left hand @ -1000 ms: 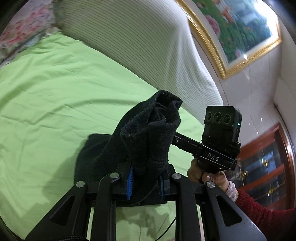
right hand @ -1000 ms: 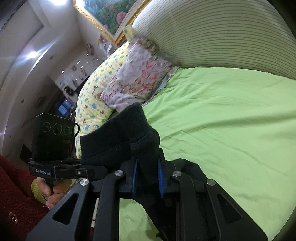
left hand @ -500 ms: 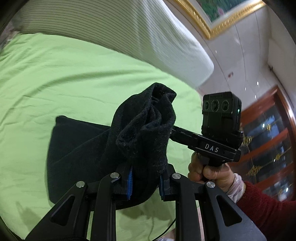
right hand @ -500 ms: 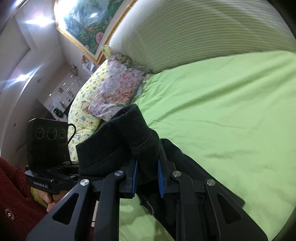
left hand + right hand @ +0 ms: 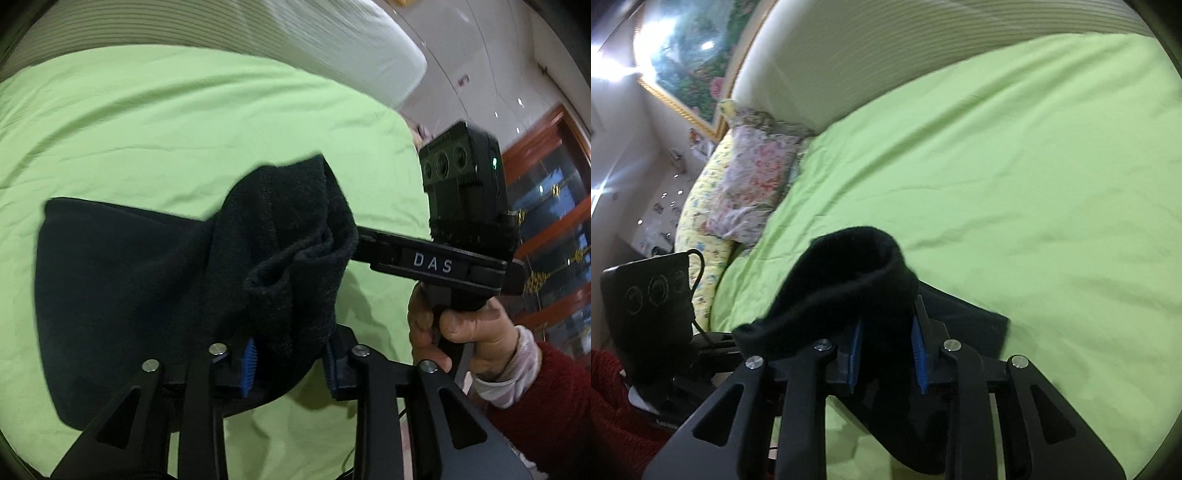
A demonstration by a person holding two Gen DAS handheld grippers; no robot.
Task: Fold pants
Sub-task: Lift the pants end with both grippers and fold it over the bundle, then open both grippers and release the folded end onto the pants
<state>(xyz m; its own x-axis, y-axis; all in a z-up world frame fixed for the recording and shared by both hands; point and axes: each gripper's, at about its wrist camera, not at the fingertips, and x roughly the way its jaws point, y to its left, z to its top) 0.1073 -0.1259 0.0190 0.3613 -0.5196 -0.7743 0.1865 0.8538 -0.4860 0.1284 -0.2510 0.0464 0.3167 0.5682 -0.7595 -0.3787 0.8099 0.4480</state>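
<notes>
Jaws clamping black pants, pillows (right view only)

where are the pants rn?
The black pants are clamped in both grippers, left gripper and right gripper, one end bunched in each pair of jaws. The rest drapes onto the green bedsheet, below the striped headboard.

A home bedroom is shown. A bed covered by a green sheet is seen against a padded striped headboard, with floral pillows piled at one side. A gilt-framed painting is hung on the wall, and a wooden glass-fronted cabinet is seen beside the bed.
</notes>
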